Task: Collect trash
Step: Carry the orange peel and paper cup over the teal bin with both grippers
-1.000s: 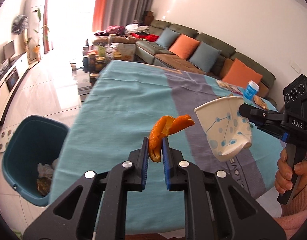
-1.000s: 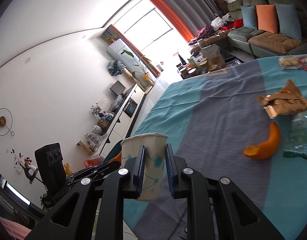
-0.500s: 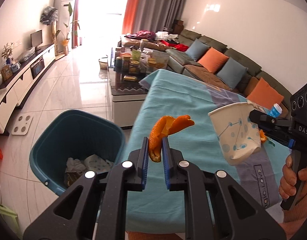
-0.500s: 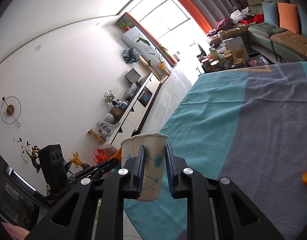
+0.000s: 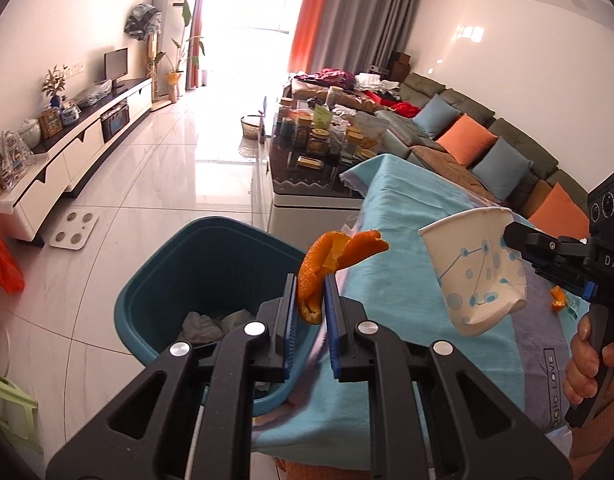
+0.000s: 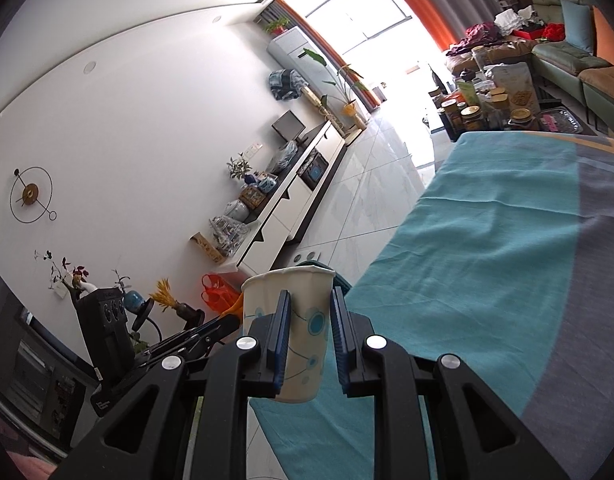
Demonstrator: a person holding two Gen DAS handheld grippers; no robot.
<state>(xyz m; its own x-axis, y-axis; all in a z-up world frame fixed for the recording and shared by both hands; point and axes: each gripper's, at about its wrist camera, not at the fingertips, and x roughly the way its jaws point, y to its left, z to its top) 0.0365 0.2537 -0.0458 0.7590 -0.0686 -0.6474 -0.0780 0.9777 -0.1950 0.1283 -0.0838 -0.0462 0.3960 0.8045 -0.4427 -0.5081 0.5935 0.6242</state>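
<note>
My left gripper (image 5: 310,292) is shut on a curled orange peel (image 5: 331,260) and holds it over the near rim of a teal trash bin (image 5: 179,276) standing on the floor beside the table. Crumpled paper lies in the bin. My right gripper (image 6: 307,316) is shut on a white paper cup with blue dots (image 6: 295,320), dented at its base. In the left wrist view the cup (image 5: 475,264) hangs above the table's edge to the right of the peel. A person's hand (image 5: 587,360) grips the right gripper's handle.
The table carries a teal and grey cloth (image 5: 419,304) with another orange scrap (image 5: 558,296) on it. A low table crowded with jars (image 5: 323,140), a sofa with cushions (image 5: 467,140), a TV cabinet (image 5: 67,152) and a tiled floor surround it.
Both grippers have swung left away from the table's middle toward the bin, each keeping its load. The bin has come from the left edge to under the peel.
</note>
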